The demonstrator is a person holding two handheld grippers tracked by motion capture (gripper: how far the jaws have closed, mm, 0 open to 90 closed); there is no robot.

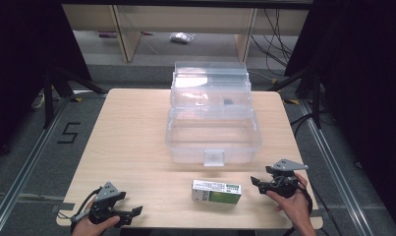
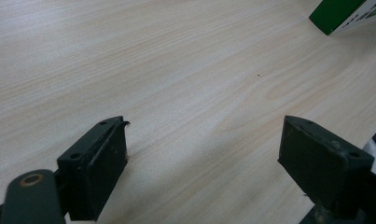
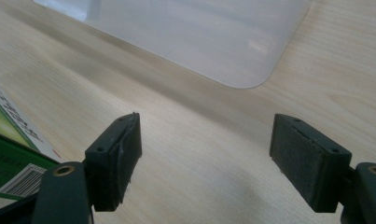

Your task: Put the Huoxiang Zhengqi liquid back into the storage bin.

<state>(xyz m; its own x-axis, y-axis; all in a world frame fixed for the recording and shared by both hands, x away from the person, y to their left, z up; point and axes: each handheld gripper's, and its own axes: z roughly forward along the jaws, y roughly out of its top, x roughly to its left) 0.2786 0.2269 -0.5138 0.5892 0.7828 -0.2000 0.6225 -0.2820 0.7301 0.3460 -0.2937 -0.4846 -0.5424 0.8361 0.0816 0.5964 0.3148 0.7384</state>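
1. i see the pale wooden worktop carrying everything.
2. a clear plastic box sits at its middle, lid tipped back.
3. a green and white carton lies flat just in front of the box, between my tools.
4. left hand-held gripper rests near the front edge, jaws spread, empty.
5. right hand-held gripper sits just beside the carton, jaws spread, empty.

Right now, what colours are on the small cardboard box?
Green and white small cardboard box, clearest in the high view.
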